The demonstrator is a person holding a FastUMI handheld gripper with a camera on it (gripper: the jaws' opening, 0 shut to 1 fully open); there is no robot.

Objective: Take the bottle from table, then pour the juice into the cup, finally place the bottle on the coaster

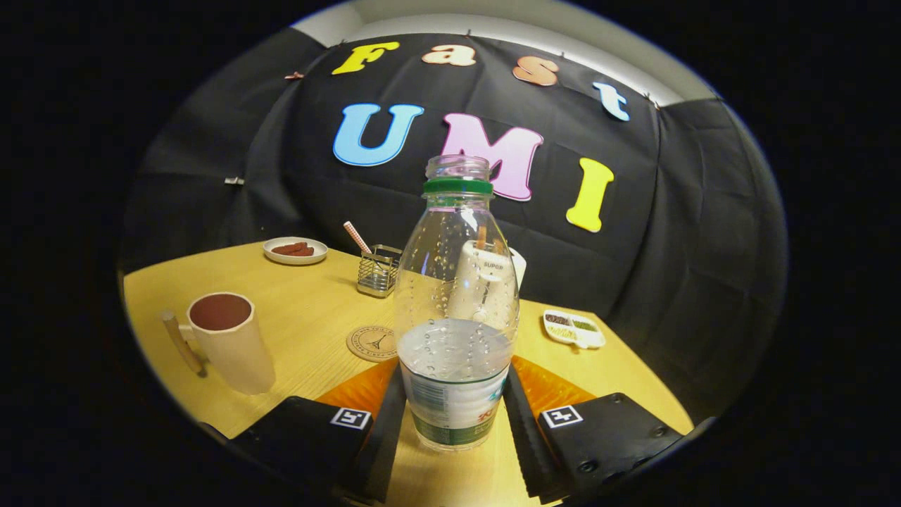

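Clear plastic bottle [456, 310] stands uncapped, clenched between the tongs [454, 408] on the worktop [303, 317]; next, likely, lifting and tipping it over the cup [229, 338].

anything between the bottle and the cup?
Gripper view: bare wooden table between the clear plastic bottle and the beige cup; round cork coaster sits just behind. Gripper fingers flank the bottle.

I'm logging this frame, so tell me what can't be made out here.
- Whether the fingers press the bottle or just flank it: contact is unclear in the gripper view.
- The white container behind the bottle: blurred through droplets.
- The cup: its depth is hidden by its rim.
- The small tray's contents: too small.
- The coaster: near edge covered by a finger.
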